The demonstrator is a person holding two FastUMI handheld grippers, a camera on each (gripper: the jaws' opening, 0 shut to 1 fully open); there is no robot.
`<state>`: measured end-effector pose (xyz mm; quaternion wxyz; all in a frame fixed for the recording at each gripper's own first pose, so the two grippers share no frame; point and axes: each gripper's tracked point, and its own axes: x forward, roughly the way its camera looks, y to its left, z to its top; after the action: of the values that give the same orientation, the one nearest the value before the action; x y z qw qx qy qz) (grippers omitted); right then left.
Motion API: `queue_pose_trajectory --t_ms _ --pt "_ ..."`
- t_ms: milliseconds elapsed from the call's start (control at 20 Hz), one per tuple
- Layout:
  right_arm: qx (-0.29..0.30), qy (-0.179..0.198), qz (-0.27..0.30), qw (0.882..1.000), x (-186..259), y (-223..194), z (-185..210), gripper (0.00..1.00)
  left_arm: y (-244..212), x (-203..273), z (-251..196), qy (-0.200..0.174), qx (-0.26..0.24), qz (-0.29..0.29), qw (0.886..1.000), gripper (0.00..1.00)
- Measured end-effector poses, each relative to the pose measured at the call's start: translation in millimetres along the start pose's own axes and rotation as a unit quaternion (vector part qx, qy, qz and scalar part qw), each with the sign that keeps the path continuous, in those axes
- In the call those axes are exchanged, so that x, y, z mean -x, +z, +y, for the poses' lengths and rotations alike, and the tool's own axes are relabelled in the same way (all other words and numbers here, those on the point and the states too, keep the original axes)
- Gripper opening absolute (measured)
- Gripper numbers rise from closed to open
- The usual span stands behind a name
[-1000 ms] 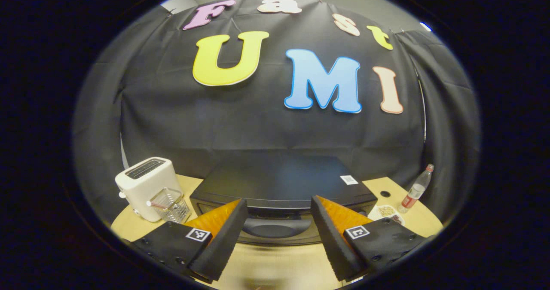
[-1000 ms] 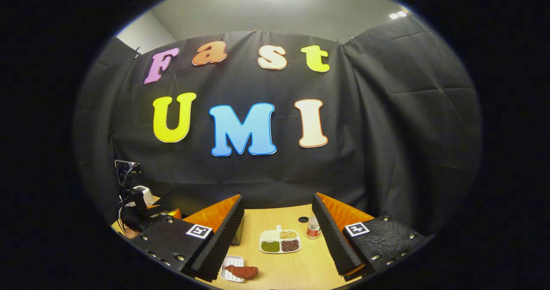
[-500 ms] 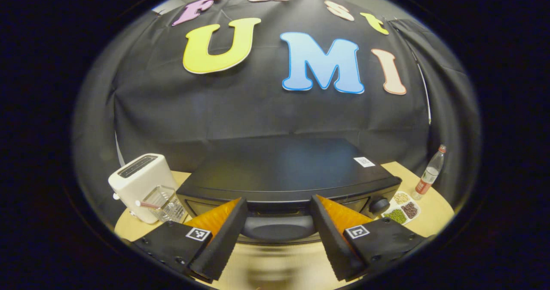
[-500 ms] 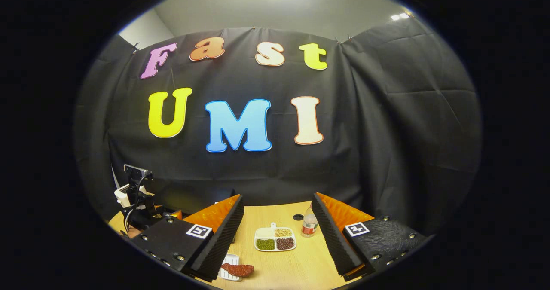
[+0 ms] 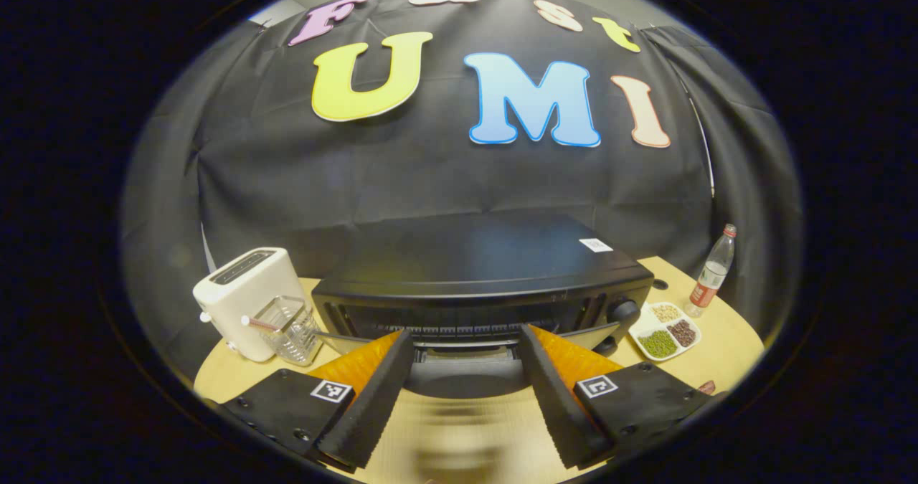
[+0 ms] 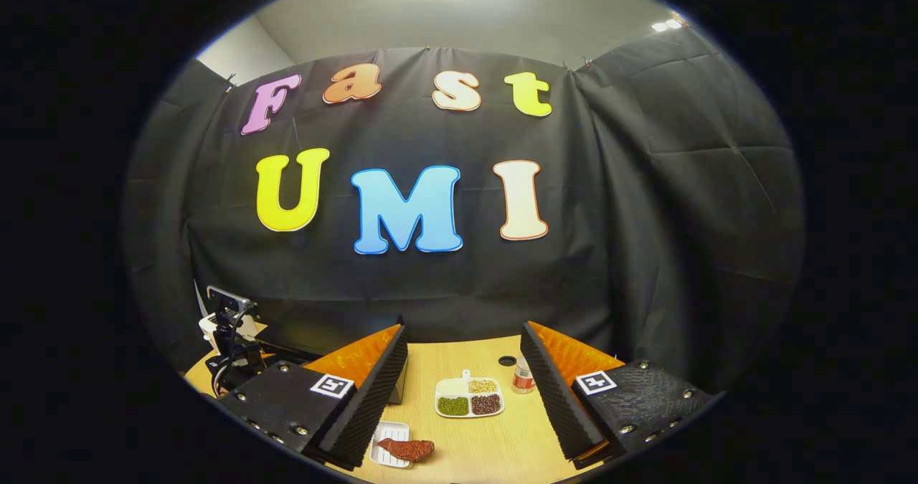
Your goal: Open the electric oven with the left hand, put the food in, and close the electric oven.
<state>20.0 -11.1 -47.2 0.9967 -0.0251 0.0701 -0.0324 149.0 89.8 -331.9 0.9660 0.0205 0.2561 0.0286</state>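
Observation:
The black electric oven (image 5: 473, 254) stands straight ahead in the left gripper view. Its door is ajar at the top, and a wire rack (image 5: 459, 324) shows in the gap. The door handle (image 5: 462, 378) lies between the spread fingers of my left gripper (image 5: 465, 332), which is open; whether a finger touches the handle I cannot tell. The food, a reddish-brown piece (image 6: 407, 449) on a small white tray (image 6: 384, 455), lies on the table below my right gripper (image 6: 462, 326), which hovers open with nothing in it.
Left of the oven stand a white toaster (image 5: 247, 297) and a clear glass container (image 5: 287, 330). To its right are a divided dish of beans (image 5: 663, 330) (image 6: 470, 398) and a bottle (image 5: 710, 276) (image 6: 523, 378). The wooden table (image 6: 502, 448) has a cable hole (image 6: 507, 361).
The oven door has tipped open at the top, so the rack inside now shows, and the left gripper has drawn back with the handle between its fingers. The right gripper has barely moved.

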Motion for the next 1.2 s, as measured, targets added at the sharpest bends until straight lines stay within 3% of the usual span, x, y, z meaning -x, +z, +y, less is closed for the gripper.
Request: queue_pose_trajectory --t_ms 700,950,1050,1100,1200 --pt "0.006 0.0 0.005 1.0 17.1 -8.6 -0.4 0.96 -50.9 33.9 -3.9 -0.01 -0.008 0.03 0.999 1.0" --pt "0.01 0.002 0.017 1.0 19.6 -19.0 -0.3 0.96 -77.6 41.7 -6.1 -0.013 -0.017 0.048 0.999 0.99" --pt "0.012 0.003 0.023 1.0 20.9 -24.2 -0.5 0.97 -89.7 45.4 -5.7 -0.013 -0.02 0.056 0.998 0.94" --pt "0.015 0.002 0.025 1.0 21.7 -26.6 0.0 0.97 -96.5 48.2 -5.8 -0.014 -0.022 0.061 0.998 1.0" --pt "0.022 0.004 0.028 0.999 24.0 -30.6 1.5 0.96 -112.7 49.8 -6.6 -0.015 -0.025 0.078 0.997 0.98"
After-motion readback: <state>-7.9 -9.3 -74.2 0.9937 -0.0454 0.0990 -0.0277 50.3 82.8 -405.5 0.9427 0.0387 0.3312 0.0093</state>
